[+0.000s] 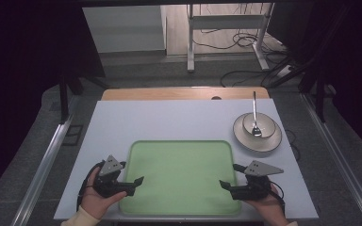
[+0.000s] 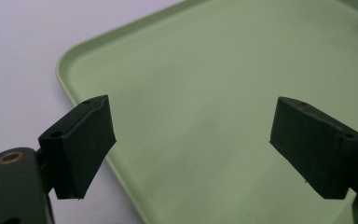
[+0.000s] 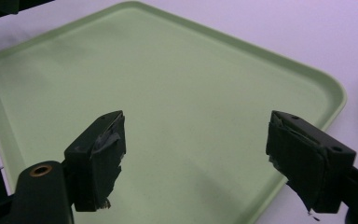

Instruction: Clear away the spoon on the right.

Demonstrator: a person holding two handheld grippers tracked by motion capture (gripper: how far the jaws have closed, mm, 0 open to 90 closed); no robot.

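Observation:
A pale green tray [image 1: 179, 155] lies bare at the near middle of the white table. My left gripper [image 1: 134, 184] hovers over the tray's near left corner, jaws wide apart and nothing between them; its own view looks across the tray [image 2: 205, 93] from that corner. My right gripper [image 1: 227, 181] hangs over the tray's near right corner, also open and empty, with the tray [image 3: 177, 93] spread out past its pads. A white bowl [image 1: 259, 125] holding a metal spoon [image 1: 255, 115] sits on a white plate [image 1: 245, 138] at the back right.
The white table top [image 1: 169, 117] lies over a wooden desk edge [image 1: 184, 93]. Beyond it are a metal table frame [image 1: 226, 28] and cables on the floor. Metal rails [image 1: 47, 160] run along both sides.

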